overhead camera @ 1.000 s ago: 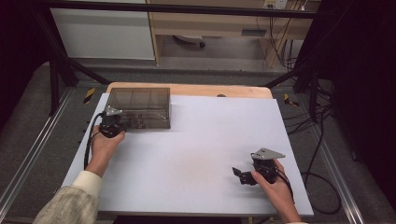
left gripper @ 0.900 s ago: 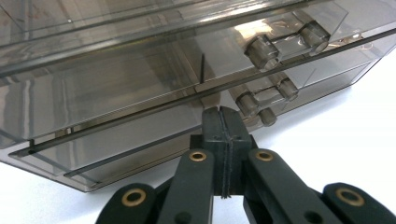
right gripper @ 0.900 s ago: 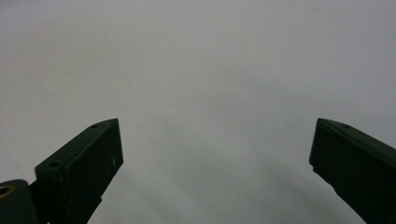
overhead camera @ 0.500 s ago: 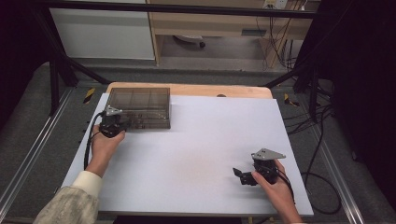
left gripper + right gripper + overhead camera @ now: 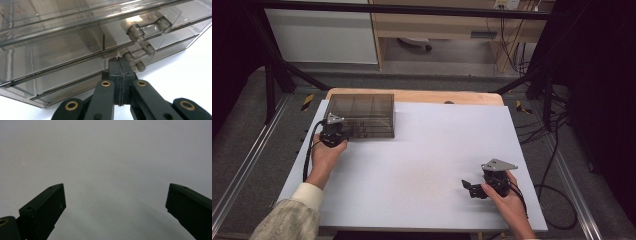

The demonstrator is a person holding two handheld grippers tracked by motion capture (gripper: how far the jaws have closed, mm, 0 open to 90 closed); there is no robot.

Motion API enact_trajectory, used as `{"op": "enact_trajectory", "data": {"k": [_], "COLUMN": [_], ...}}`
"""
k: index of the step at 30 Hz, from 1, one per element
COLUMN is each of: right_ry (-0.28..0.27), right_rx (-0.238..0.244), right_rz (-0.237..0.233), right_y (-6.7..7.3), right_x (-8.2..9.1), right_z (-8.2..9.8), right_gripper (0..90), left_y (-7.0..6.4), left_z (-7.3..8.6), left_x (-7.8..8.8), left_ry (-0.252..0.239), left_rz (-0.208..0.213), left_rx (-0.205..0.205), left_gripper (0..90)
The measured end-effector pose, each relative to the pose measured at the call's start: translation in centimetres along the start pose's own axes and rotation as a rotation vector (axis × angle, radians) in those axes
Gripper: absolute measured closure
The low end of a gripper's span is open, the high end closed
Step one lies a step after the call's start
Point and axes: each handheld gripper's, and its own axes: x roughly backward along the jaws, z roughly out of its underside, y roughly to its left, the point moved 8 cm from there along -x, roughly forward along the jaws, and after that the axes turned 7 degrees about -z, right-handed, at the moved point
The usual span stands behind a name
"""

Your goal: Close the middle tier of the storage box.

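Plainly, the smoky drawer box [image 5: 62, 50] bears no readable label

Left gripper [image 5: 119, 65] held low at far left, jaws pressed together. Right gripper [image 5: 472, 189] rested near right, jaws spread wide.

This looks like a lab set up for recording. A desk [image 5: 422, 150] under a white sheet stands inside a black metal frame [image 5: 272, 75], with dark curtains [image 5: 602, 100] at both sides. Loose cables [image 5: 557, 150] trail over grey carpet [image 5: 242, 150], and yellow-black tape marks [image 5: 307, 101] sit on the floor. Behind are a white cabinet [image 5: 322, 35] and a wooden bench [image 5: 437, 25].
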Motion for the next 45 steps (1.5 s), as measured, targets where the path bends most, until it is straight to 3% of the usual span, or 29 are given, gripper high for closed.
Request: {"op": "enact_trajectory", "data": {"k": [25,31,45], "right_ry": [0.006,0.008,0.010], "right_rx": [0.004,0.006,0.005], "right_rz": [-0.004,-0.004,-0.003], "right_y": [0.0,0.1,0.1], "right_x": [-0.1,0.0,-0.1], "right_z": [0.1,0.1,0.1], "right_gripper": [3.0,3.0,3.0], "left_y": [-0.3,-0.5,-0.8], "left_z": [-0.1,-0.2,-0.9], "left_x": [0.1,0.6,1.8], "left_ry": [-0.019,-0.024,-0.072], "left_rz": [-0.002,-0.002,-0.003], "left_rx": [-0.013,-0.028,-0.020], "left_gripper": [90.0,90.0,90.0]}}
